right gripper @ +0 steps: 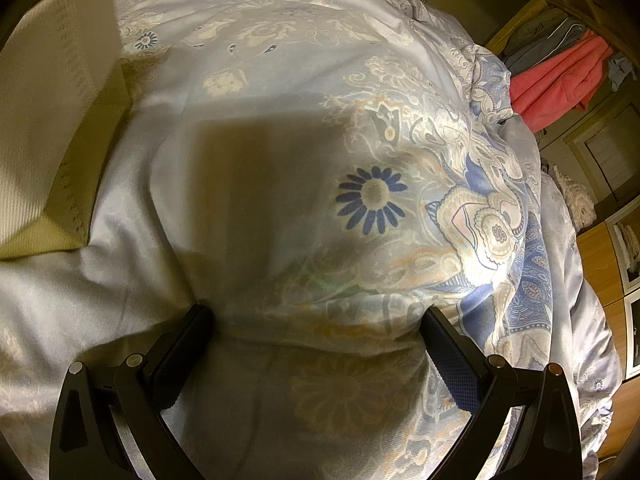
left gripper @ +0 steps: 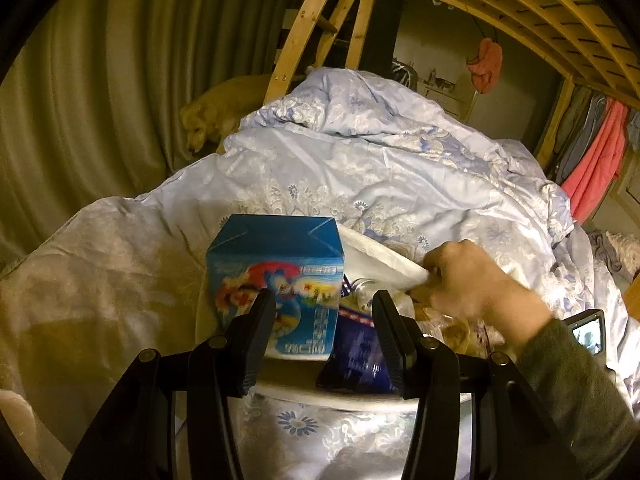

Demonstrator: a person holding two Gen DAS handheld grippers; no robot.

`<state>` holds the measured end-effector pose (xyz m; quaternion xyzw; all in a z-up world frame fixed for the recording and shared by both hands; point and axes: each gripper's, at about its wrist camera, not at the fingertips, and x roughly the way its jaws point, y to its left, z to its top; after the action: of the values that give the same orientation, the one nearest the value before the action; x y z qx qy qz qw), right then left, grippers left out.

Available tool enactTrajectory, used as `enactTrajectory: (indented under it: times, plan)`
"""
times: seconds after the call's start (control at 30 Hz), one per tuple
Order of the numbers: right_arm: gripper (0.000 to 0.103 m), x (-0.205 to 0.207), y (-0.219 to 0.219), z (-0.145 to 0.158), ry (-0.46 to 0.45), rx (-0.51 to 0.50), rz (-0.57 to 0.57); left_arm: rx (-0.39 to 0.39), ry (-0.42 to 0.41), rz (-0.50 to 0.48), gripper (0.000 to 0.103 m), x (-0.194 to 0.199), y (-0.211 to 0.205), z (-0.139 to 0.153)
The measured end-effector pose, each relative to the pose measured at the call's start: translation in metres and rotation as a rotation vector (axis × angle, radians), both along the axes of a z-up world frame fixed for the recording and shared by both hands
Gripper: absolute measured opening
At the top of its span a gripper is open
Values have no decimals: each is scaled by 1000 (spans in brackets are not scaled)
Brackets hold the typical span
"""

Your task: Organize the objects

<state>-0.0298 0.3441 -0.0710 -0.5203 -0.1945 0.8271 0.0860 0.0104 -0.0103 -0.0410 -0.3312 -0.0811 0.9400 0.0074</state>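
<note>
Directly ahead of the left gripper (left gripper: 322,300), a blue rectangular cardboard carton with cartoon print (left gripper: 278,280) stands upright, its long axis vertical and its folded top facing up, the printed face turned toward the camera. Its lower right part lies between the two black fingers, which are moderately apart; the left finger (left gripper: 256,336) overlaps the carton's front, but whether it touches cannot be told, and the right finger stands clear of the carton. Between the fingers, just right of the carton, lies a dark blue glossy snack packet (left gripper: 356,364), and beyond it a small silvery can top (left gripper: 362,286) shows, blurred. These things sit in a white bag or bin with a pale rim (left gripper: 384,254), whose exact form is unclear. Right of the left gripper, a bare hand in a grey-green sleeve (left gripper: 468,280) grips that white rim on its far right side; other crumpled wrappers under the hand are too blurred to name. All of this rests on a rumpled pale blue floral satin duvet (left gripper: 380,160), with a wooden bunk-bed frame (left gripper: 520,8) overhead. The right gripper (right gripper: 318,336) is spread wide with nothing between its fingers, its tips close above or pressing the duvet near a dark blue daisy print (right gripper: 370,198), ahead and slightly right.
</note>
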Motion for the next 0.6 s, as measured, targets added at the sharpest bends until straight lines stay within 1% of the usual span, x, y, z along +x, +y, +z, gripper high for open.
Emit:
enactTrajectory:
  times: [0.03,0.1,0.17,0.23,0.37,0.5,0.6]
  plan:
    - [103,0,0,0,0,0,0,12,-11,6,49,-3,1,10]
    - [103,0,0,0,0,-1,0,24,-19,4,49,-5,1,16]
    - [103,0,-1,0,0,1,0,62,9,-14,49,1,2,28]
    - [103,0,-1,0,-1,2,-1,99,57,-32,49,9,4,41]
    - [103,0,-1,-1,-1,3,-1,82,137,-63,49,24,16,59]
    - [103,4,1,0,0,-1,0,67,143,-71,49,28,21,65]
    - [103,4,-1,2,-2,2,0,72,132,-67,49,24,18,64]
